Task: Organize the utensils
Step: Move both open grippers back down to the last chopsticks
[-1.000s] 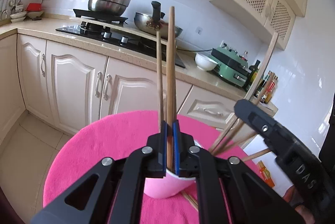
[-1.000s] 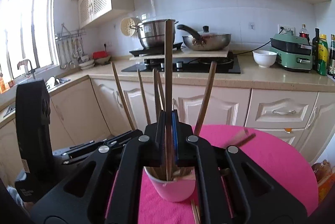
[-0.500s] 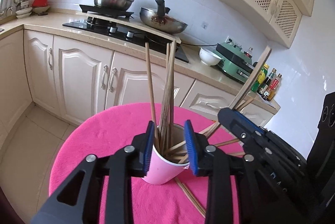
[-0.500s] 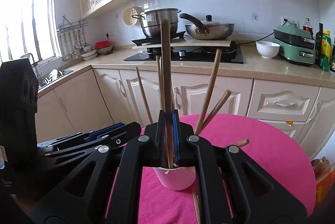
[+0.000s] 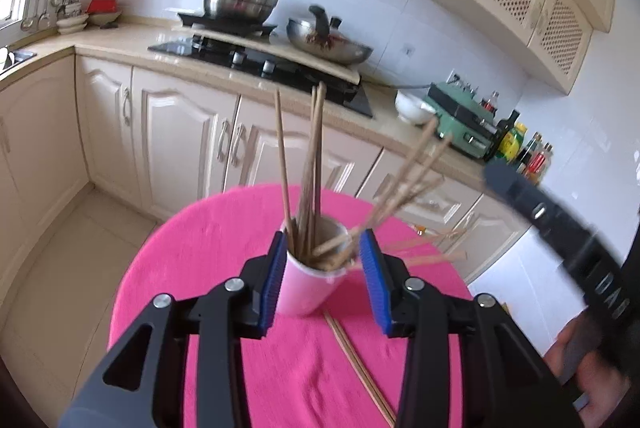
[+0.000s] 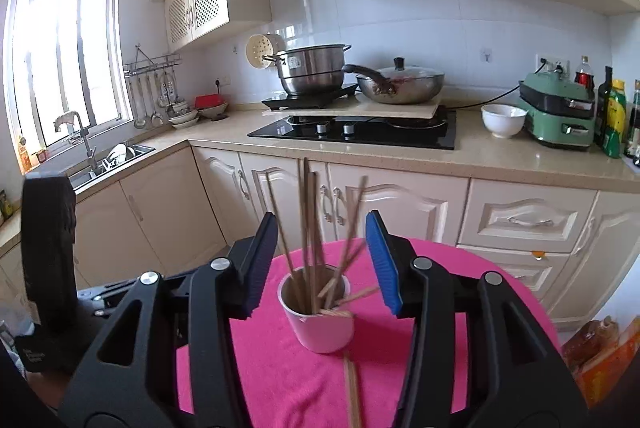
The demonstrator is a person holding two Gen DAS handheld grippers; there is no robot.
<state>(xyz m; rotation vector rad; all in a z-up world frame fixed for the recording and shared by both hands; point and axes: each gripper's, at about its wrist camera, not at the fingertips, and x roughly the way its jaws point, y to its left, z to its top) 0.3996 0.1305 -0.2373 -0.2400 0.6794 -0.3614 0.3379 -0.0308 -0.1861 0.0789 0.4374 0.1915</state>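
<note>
Daylight enters through the window (image 6: 68, 44) and overexposes its panes; the kitchen is bright with soft shadows. The left wrist view is motion-blurred, most on the leaning chopsticks (image 5: 404, 184). Both fisheye views bend straight lines and darken at the corners.

Cream cabinets (image 6: 400, 204), beige countertop (image 6: 500, 156), white tiled wall (image 6: 460, 40), bright window (image 6: 60, 48) — pale, perhaps tiled, floor (image 5: 52, 276).

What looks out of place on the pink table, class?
A pair of chopsticks lies flat on the pink cloth beside the cup, while the other chopsticks stand inside it.
</note>
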